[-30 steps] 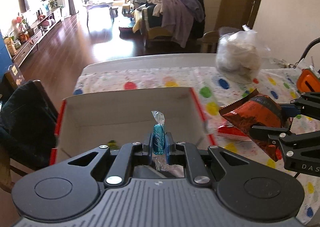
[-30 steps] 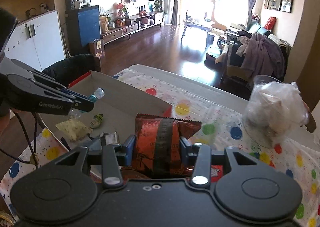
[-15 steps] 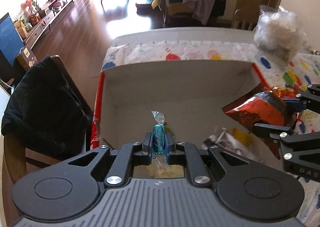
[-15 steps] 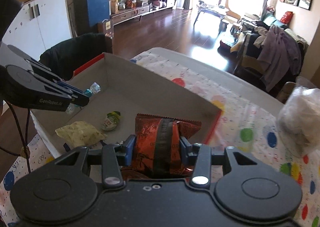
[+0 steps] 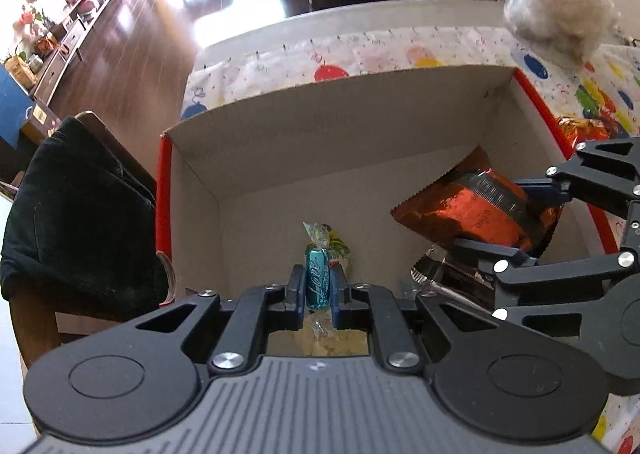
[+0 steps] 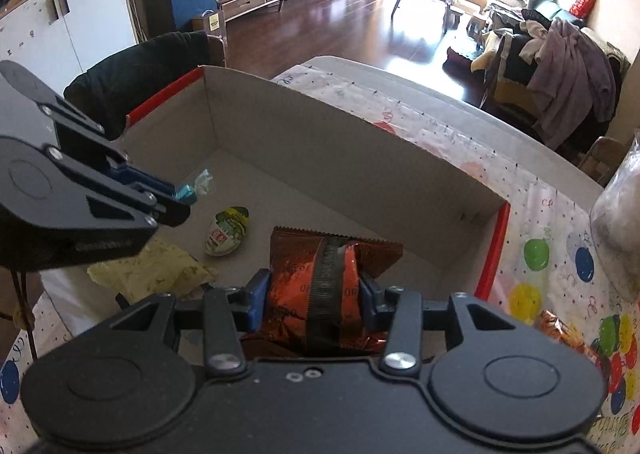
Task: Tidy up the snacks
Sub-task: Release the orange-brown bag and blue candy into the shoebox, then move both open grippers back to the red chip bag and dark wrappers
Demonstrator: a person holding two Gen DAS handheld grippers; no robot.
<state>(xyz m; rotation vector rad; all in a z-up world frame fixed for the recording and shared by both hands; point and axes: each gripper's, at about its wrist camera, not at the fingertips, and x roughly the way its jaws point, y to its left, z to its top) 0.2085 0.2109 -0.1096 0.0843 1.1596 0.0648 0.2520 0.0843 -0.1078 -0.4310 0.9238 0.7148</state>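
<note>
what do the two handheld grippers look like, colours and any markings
Both are matte black plastic. The left gripper and right gripper have angular linkage arms with silver screws, round discs on either side and blue pads on the fingers. The left carries faint grey lettering on its side and a thin dark cable beneath.

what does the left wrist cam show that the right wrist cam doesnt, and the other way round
Only the left wrist view shows the silvery wrapper under the right gripper, and the whole clear plastic bag.

Only the right wrist view shows the egg-shaped snack and the yellow packet in full, plus the white cabinet.

Both show the cardboard box, the left gripper shut on the teal candy, and the right gripper shut on the red snack bag.
</note>
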